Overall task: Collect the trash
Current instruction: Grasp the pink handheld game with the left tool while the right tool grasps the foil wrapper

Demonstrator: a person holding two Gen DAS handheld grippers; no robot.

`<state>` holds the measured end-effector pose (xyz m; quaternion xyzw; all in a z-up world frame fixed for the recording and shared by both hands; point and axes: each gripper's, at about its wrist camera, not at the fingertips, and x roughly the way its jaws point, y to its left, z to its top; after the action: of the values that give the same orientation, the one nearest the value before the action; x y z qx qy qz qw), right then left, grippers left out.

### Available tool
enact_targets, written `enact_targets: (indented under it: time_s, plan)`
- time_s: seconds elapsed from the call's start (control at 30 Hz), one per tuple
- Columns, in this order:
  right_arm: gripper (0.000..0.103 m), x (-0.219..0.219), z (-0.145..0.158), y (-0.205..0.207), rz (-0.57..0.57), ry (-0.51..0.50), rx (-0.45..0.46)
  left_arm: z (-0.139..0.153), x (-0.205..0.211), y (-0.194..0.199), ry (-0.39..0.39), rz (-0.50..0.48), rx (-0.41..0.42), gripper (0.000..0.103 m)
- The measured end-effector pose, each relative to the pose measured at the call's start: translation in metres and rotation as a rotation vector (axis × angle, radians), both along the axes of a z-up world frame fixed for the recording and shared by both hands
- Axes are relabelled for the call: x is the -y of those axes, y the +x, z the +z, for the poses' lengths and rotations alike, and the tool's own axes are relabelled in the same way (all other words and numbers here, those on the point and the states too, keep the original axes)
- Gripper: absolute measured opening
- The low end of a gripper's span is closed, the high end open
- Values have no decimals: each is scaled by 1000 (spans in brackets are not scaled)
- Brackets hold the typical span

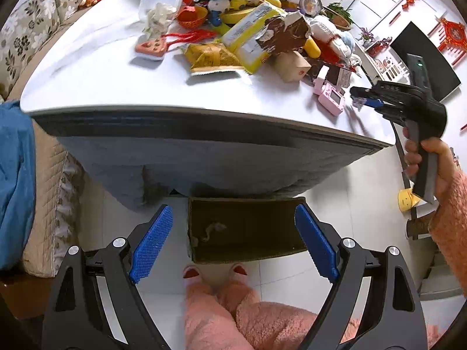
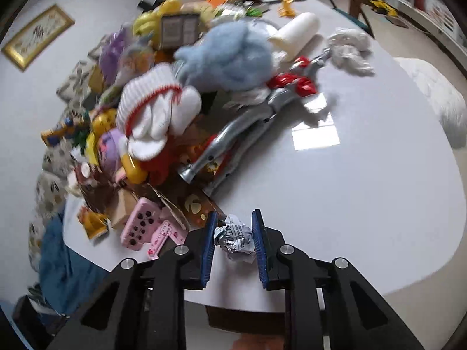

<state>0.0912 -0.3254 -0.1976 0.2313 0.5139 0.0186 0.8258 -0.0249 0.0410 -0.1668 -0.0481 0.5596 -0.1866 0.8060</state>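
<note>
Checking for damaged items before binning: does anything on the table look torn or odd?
Yes: the brown carton in the pile is ripped open, with ragged white edges. A crumpled wrapper sits pinched in the right gripper.

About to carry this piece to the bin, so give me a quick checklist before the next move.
1. Right gripper on the crumpled paper wad: ok, the blue pads are closed against both its sides.
2. Wad clear of the white table: cannot tell, the view does not show a gap beneath it.
3. Nothing else caught in the right gripper: ok, the pink toy game console lies apart to the side.
4. Left gripper free: ok, its jaws stand wide with nothing between them.
5. Cardboard box ready on the floor: ok, it is open below the table edge, with a scrap inside.
6. Drop path: cannot tell, the person's pink slippers stand right by the box.
</note>
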Motion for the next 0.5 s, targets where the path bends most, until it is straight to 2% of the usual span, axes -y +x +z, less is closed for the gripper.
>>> enact_targets:
  time_s: [0.17, 0.3, 0.33, 0.43, 0.5]
  plan:
    - [24, 8, 39, -37, -30, 31, 80, 8, 56, 18, 33, -117, 82, 84]
    - [24, 4, 63, -72, -50, 53, 124, 15, 134, 44, 109, -271, 237, 84]
    - [24, 6, 66, -80, -53, 64, 128, 13, 151, 53, 128, -298, 254, 84]
    - [25, 9, 72, -102, -58, 89, 134, 4, 181, 75, 130, -347, 243, 84]
    - [25, 7, 72, -114, -64, 98, 136, -6, 199, 93, 183, -356, 235, 84]
